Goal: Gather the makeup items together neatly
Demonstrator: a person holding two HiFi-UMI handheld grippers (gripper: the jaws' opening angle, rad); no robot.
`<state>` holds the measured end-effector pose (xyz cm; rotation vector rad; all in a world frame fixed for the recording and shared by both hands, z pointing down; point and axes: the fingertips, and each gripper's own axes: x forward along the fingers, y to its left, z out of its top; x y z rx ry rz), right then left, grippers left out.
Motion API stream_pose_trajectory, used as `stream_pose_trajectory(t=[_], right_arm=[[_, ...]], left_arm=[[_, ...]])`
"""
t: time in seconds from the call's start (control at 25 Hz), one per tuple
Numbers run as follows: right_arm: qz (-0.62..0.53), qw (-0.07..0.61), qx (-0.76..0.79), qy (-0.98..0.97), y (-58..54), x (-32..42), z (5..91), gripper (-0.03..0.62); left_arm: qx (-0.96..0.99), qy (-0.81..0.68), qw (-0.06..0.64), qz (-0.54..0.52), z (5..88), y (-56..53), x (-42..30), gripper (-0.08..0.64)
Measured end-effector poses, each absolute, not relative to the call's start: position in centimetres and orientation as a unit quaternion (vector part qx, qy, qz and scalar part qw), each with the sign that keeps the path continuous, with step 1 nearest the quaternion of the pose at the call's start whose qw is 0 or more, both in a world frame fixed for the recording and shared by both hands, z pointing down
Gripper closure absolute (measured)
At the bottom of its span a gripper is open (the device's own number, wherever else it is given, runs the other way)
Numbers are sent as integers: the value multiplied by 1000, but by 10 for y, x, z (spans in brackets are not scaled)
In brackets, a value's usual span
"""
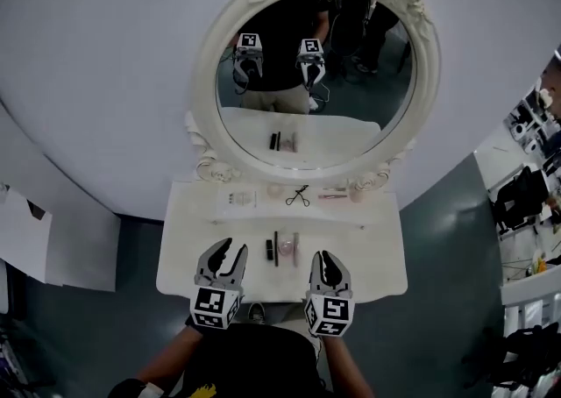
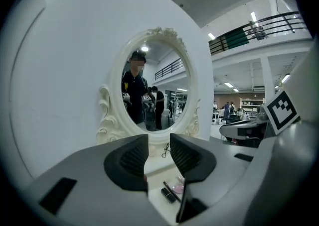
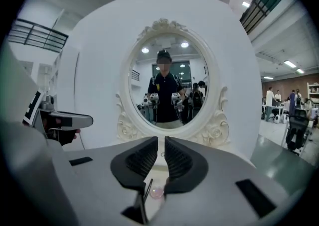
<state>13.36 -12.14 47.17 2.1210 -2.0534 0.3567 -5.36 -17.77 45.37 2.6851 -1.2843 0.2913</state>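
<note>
On the white vanity table [image 1: 368, 256], a black lipstick [image 1: 269, 249], a black pencil [image 1: 276, 247] and a pink item [image 1: 287, 247] lie close together. An eyelash curler [image 1: 298, 195] and other small items sit on the raised shelf below the mirror. My left gripper [image 1: 230, 252] hovers above the table left of the group. It is open with nothing between its pads [image 2: 159, 143]. My right gripper [image 1: 325, 258] hovers to the right of the group, its jaws almost together and empty [image 3: 161, 143]. The lipstick [image 2: 169, 194] and the pink item [image 3: 156, 192] show below the jaws.
A round mirror in an ornate white frame [image 1: 203, 81] stands behind the shelf and reflects the person and both grippers. A flat white box [image 1: 237, 199] and a small jar [image 1: 357, 192] rest on the shelf. Dark floor surrounds the table.
</note>
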Motion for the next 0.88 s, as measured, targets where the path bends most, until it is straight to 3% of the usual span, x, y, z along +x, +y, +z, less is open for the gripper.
stream_pose_trajectory(t=[0.32, 0.48, 0.64, 0.88], right_arm=[[68, 26, 700, -711, -116, 118, 388, 546], [71, 4, 703, -707, -119, 115, 384, 566], [81, -6, 695, -714, -117, 105, 377, 577], [67, 5, 662, -747, -113, 83, 365, 577]], left_arm=[[906, -419, 50, 40, 390, -166, -60, 414], [903, -429, 1, 25, 372, -165, -67, 437], [893, -450, -5, 14, 366, -164, -89, 534], [896, -444, -2, 7, 360, -165, -102, 546]])
